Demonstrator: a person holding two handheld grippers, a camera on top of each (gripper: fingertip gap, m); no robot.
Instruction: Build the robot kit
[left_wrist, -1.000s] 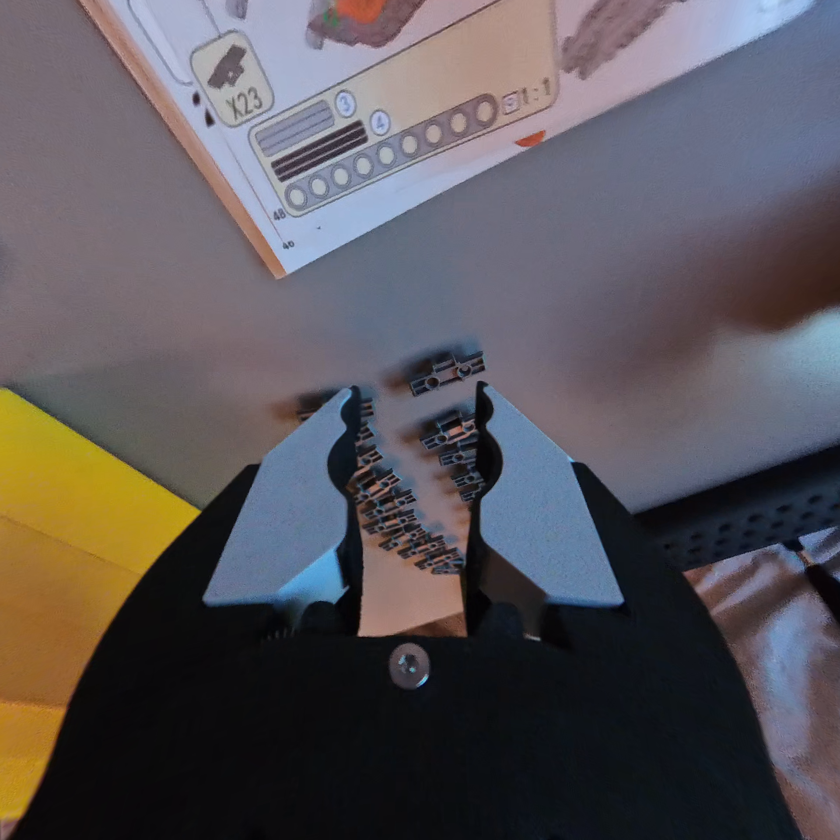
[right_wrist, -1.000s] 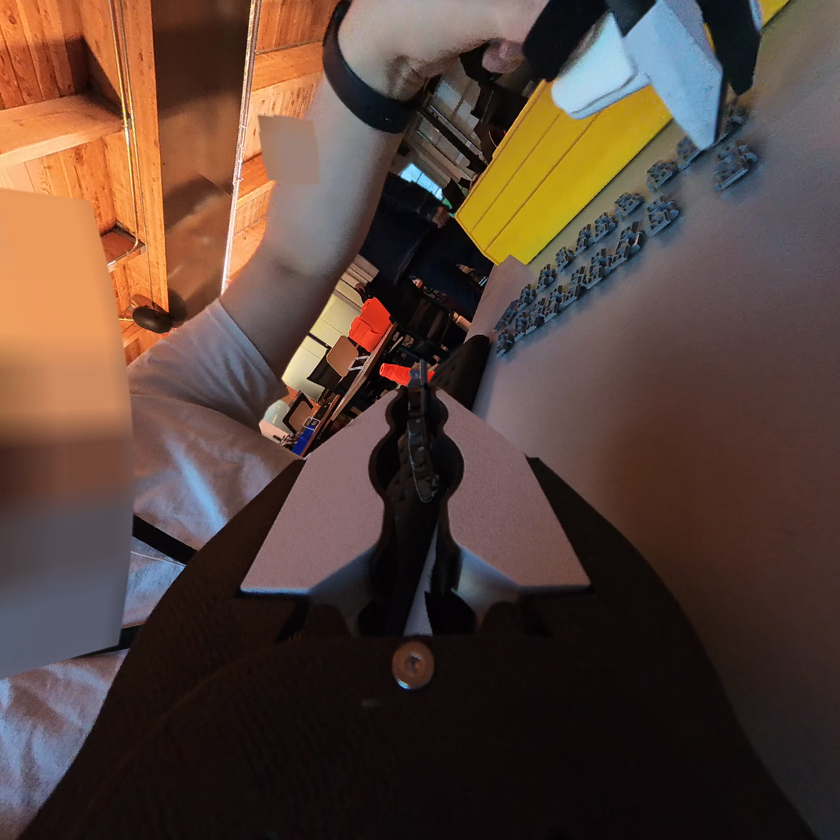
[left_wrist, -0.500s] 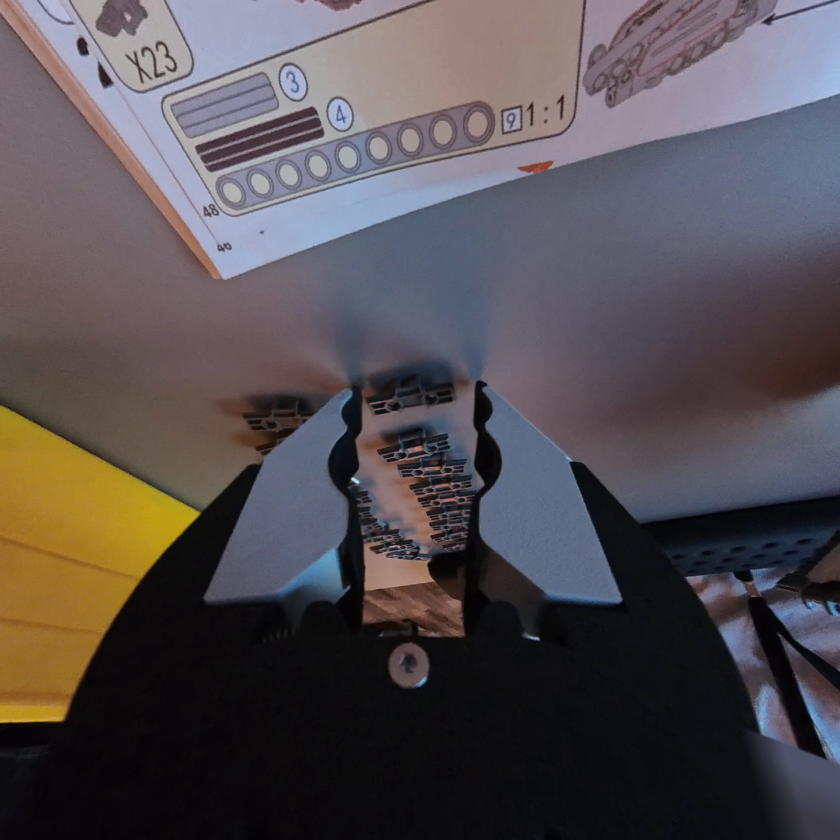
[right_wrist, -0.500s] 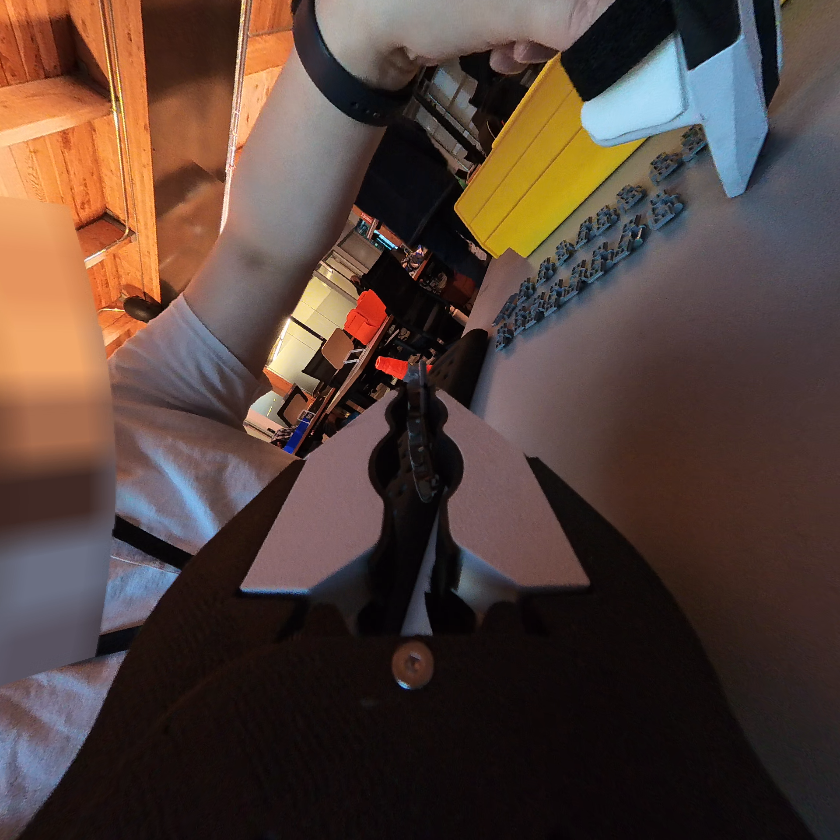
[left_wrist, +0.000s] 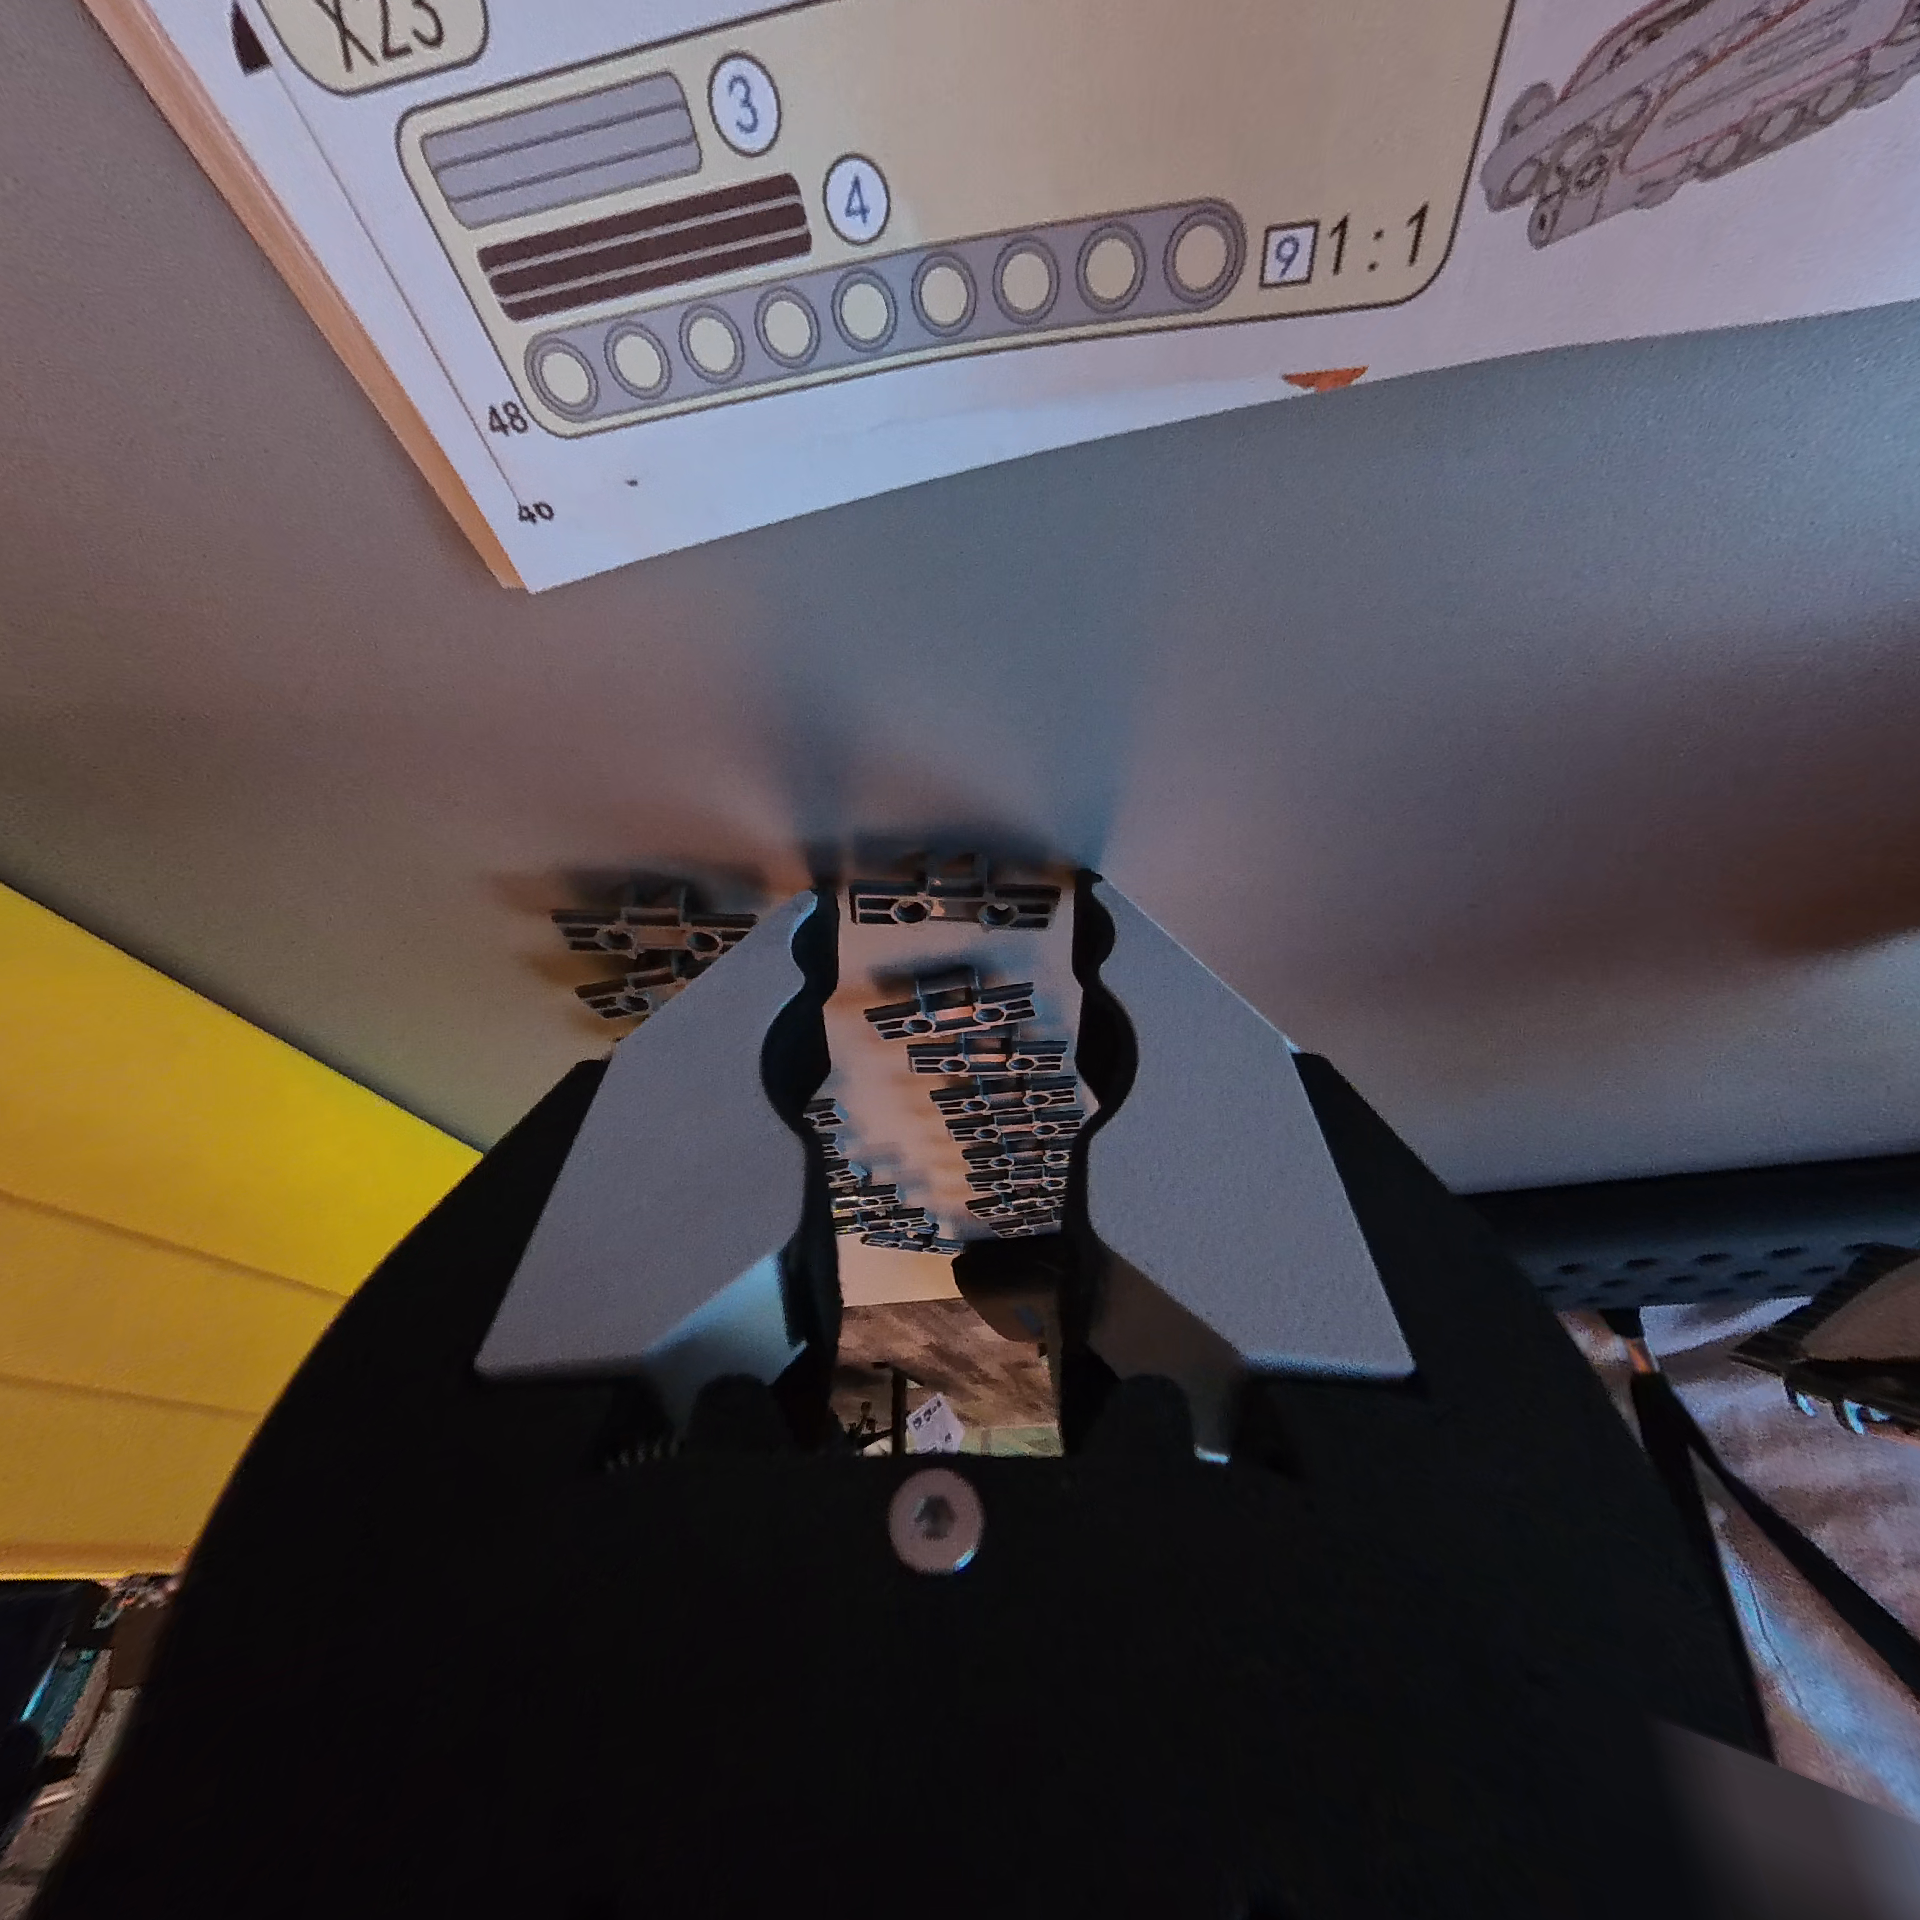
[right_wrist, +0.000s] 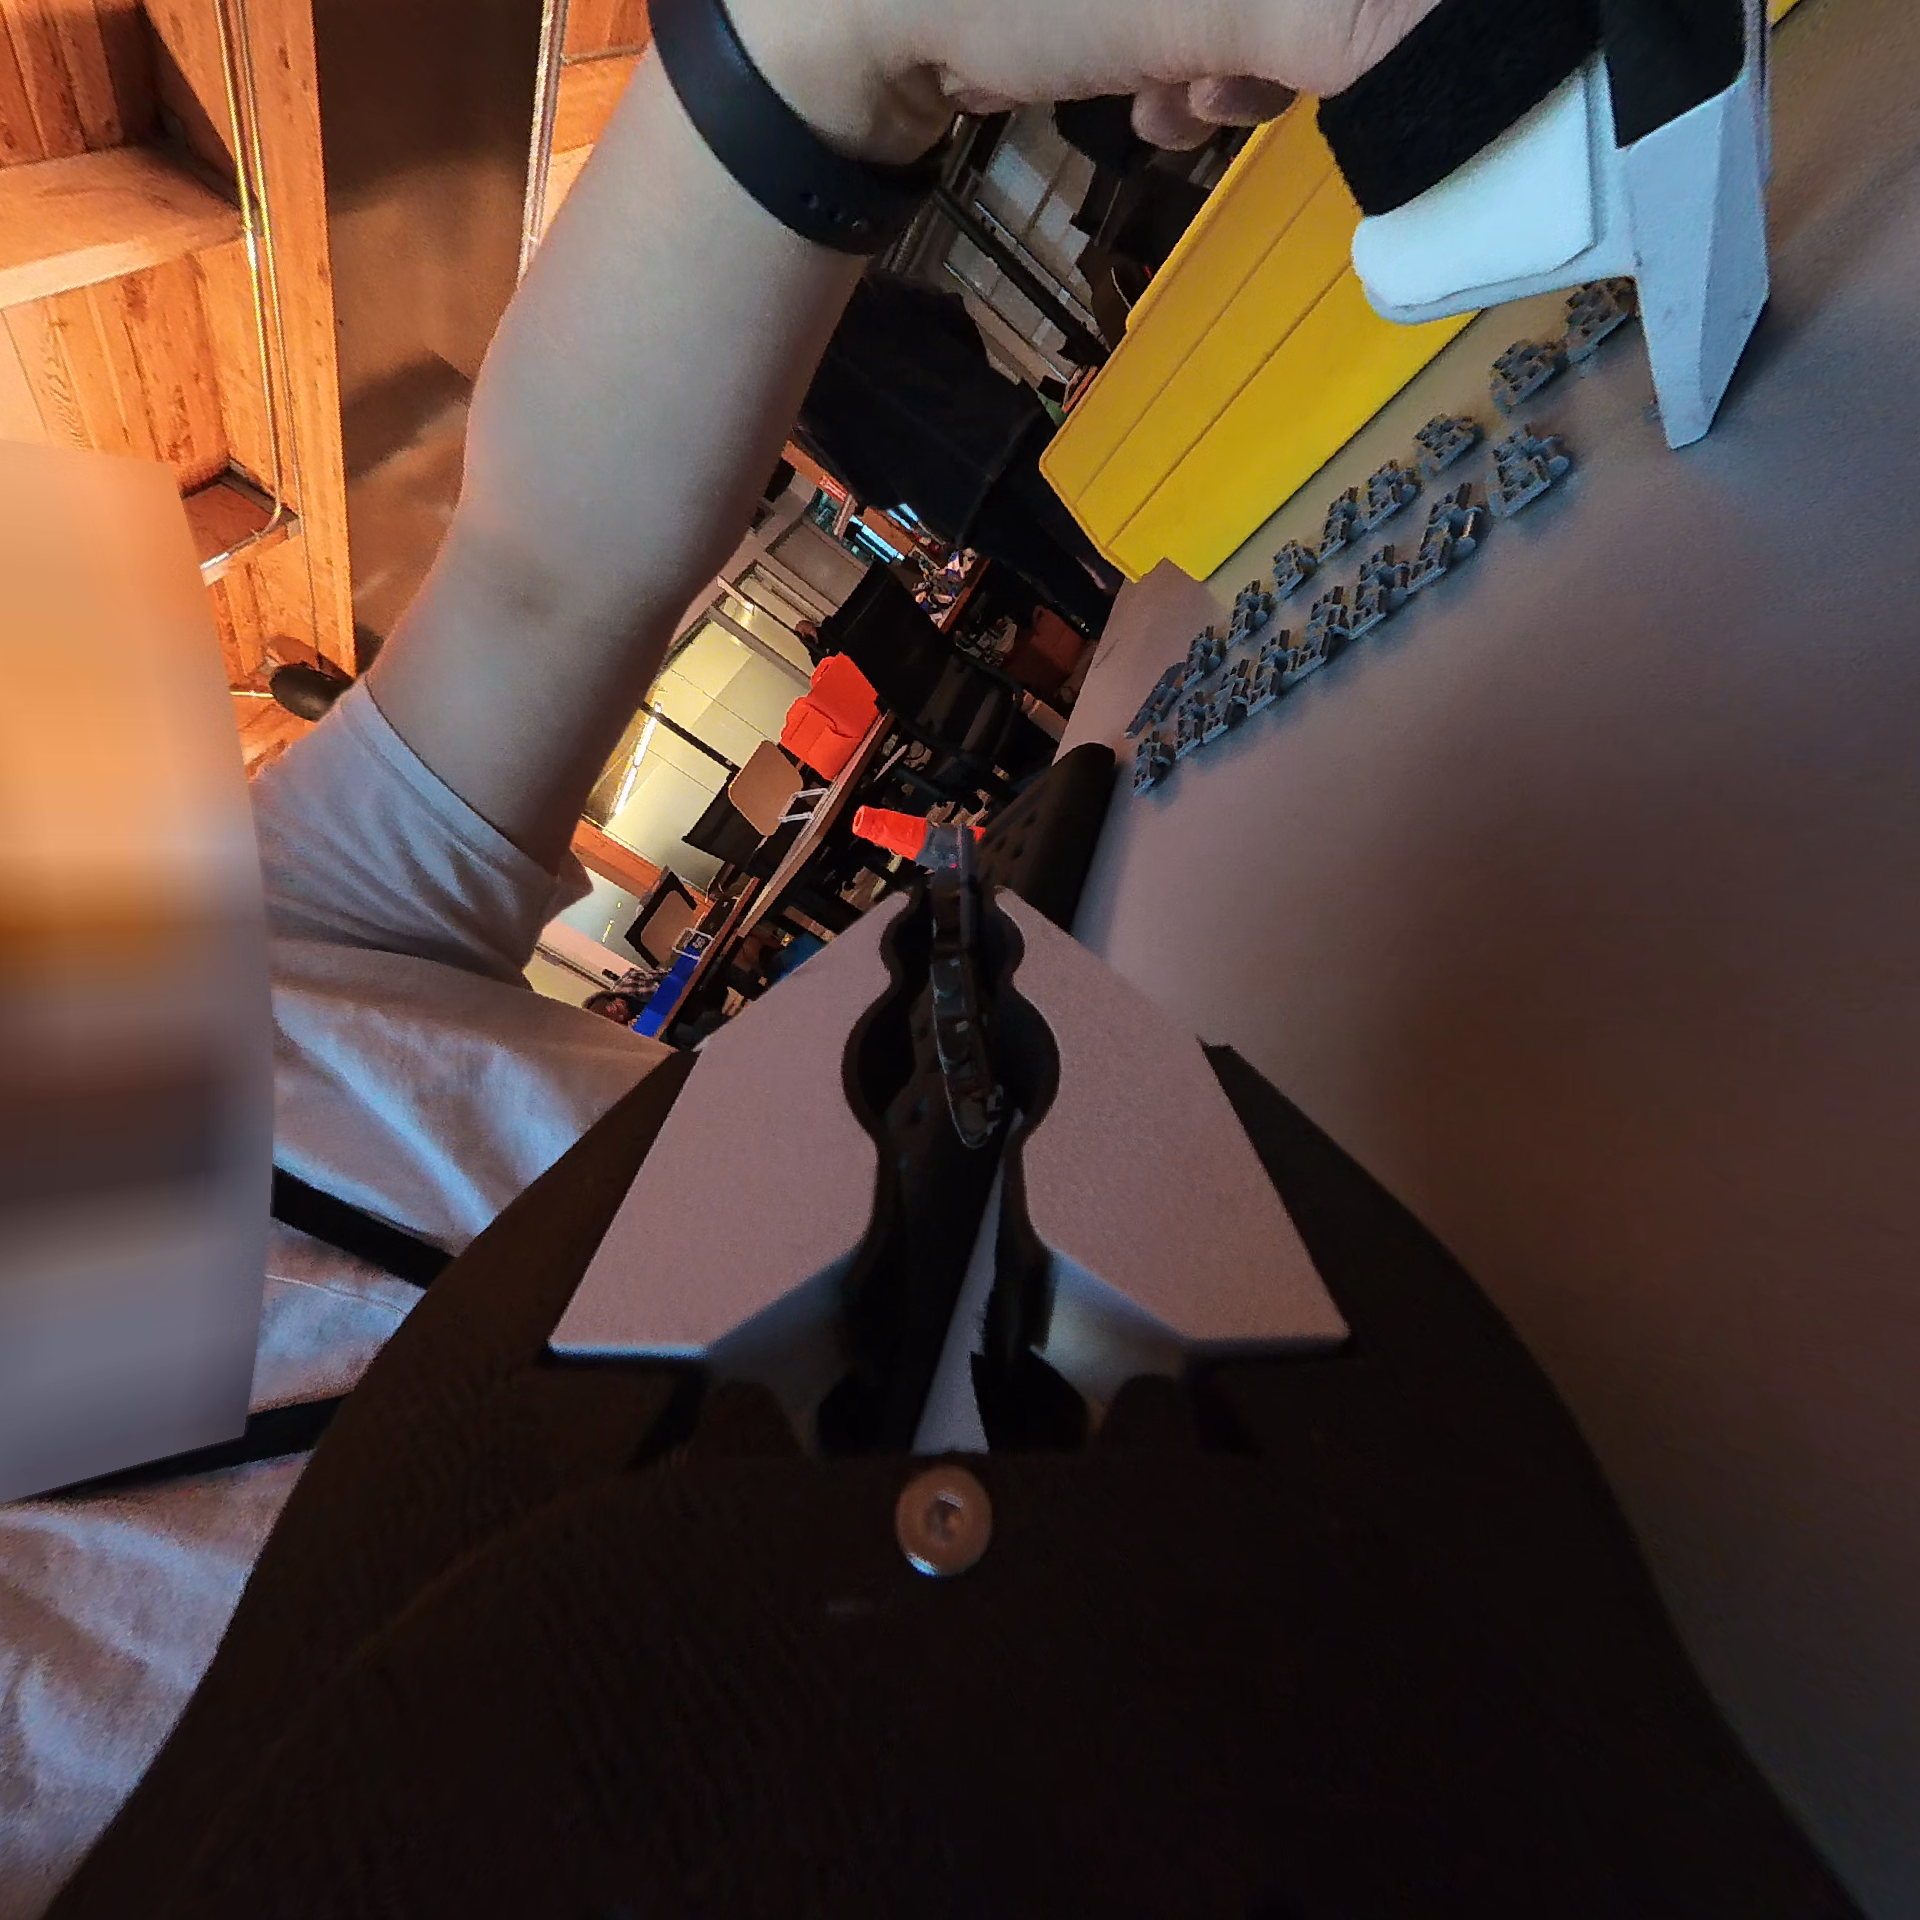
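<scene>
My left gripper (left_wrist: 951, 894) has its fingers apart astride the end grey connector piece (left_wrist: 951, 906) — long axis crosswise between them — while my right gripper (right_wrist: 954, 909) is clamped on a dark chain strip (right_wrist: 961, 1023).

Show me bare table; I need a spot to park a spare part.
Free: the grey strip between the booklet and the grey pieces, and right of the left gripper. Crowded: the piece rows beside the yellow bin.
</scene>
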